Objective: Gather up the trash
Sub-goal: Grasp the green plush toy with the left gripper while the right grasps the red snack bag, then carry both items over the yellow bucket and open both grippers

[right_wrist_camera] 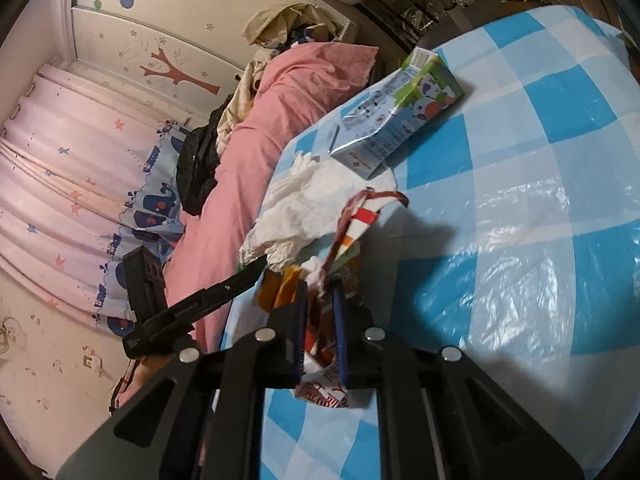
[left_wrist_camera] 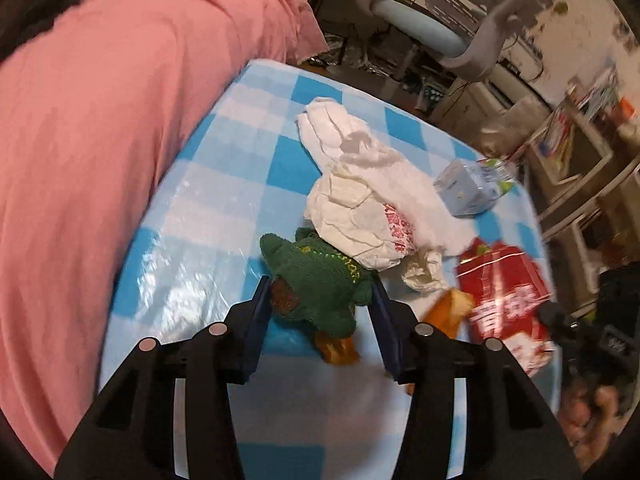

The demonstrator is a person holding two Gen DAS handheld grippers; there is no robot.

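Note:
In the left wrist view my left gripper [left_wrist_camera: 320, 292] stands open around a green knitted toy [left_wrist_camera: 316, 280] on the blue checked table [left_wrist_camera: 208, 184]; the fingers look apart from it. Behind it lie a crumpled white bag with red print [left_wrist_camera: 360, 220], a white tissue [left_wrist_camera: 336, 128], a light blue carton [left_wrist_camera: 468, 190] and a red snack bag [left_wrist_camera: 508, 300]. In the right wrist view my right gripper [right_wrist_camera: 320, 288] is shut on the red snack bag [right_wrist_camera: 324, 360], holding it on edge. The white bag [right_wrist_camera: 296, 208] and carton [right_wrist_camera: 396, 120] lie beyond.
A pink blanket [left_wrist_camera: 100, 140] covers the bed along the table's edge. An office chair [left_wrist_camera: 440, 12] and shelves [left_wrist_camera: 572, 140] stand behind the table. An orange wrapper [right_wrist_camera: 280, 288] lies by the red bag. The left gripper's body [right_wrist_camera: 192, 308] shows left of my right gripper.

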